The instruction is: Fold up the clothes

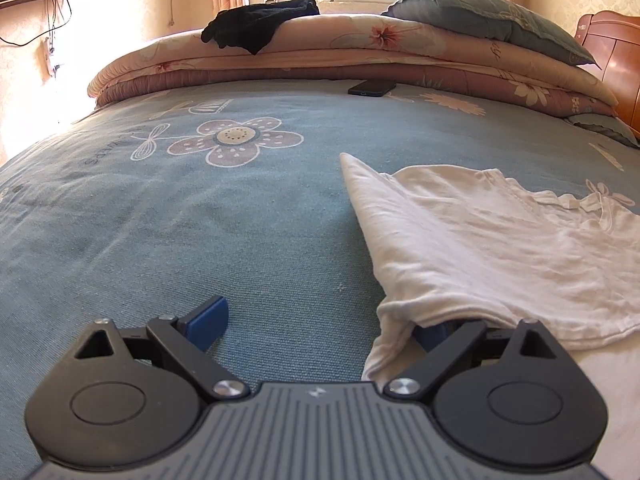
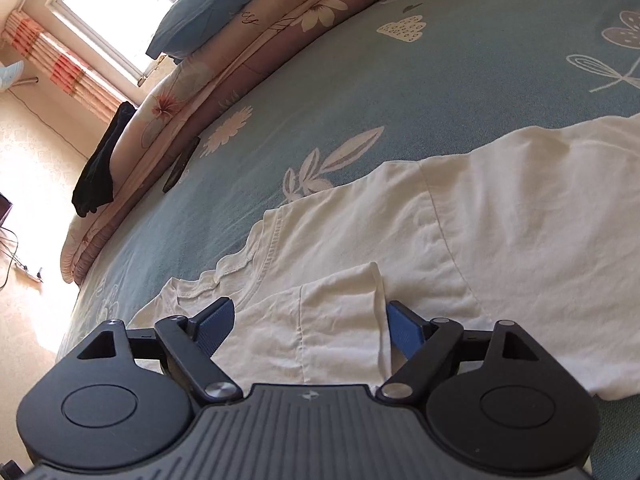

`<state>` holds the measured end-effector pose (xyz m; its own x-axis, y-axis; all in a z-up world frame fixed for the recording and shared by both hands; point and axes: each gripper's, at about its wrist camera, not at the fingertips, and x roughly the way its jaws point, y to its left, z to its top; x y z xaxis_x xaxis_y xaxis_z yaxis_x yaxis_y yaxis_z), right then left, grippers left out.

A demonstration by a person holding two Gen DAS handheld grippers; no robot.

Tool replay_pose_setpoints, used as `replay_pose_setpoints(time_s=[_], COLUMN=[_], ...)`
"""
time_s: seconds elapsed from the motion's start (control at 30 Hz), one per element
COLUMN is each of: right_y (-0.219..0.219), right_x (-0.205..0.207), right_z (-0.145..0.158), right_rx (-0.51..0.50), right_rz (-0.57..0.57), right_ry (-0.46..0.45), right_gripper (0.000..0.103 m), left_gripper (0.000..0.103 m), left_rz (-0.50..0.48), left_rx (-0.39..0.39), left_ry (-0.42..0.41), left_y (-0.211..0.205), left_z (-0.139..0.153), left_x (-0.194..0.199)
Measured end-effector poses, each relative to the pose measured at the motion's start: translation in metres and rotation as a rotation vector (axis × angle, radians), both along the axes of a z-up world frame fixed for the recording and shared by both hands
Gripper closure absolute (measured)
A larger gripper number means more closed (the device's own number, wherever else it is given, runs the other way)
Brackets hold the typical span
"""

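Both wrist views skim low over the bed, sharing the white shirt.

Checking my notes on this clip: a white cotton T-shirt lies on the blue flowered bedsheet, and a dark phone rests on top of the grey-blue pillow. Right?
Not quite. The dark phone lies on the blue flowered bedsheet, against the folded floral quilt, not on the grey-blue pillow. The left wrist view shows it. The white cotton T-shirt is as stated.
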<state>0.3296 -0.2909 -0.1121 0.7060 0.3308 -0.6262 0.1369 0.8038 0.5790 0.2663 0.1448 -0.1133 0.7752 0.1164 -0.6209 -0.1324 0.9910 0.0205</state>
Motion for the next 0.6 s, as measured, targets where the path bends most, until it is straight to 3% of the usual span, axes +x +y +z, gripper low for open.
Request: replay_pose_setpoints(time_s=[0.23, 0.3, 0.6], right_y=[0.004, 0.002, -0.009], right_x=[0.001, -0.001, -0.022], right_z=[0.005, 0.005, 0.030], right_rx=[-0.166, -0.192, -0.168], right_rz=[0.021, 0.007, -0.036], right_ry=[0.030, 0.047, -0.011], right_gripper=[0.065, 0.091, 0.098], left_gripper=[0.007, 0.007, 0.007], left_rz=[0.001, 0.001, -0.001], left_rx=[0.002, 0.001, 0.010], left_ry=[0.001, 0.001, 0.000], left_y=[0.000, 0.000, -0.002], left_z=[0.000, 0.000, -0.001], left_x=[0.001, 0.001, 0.000])
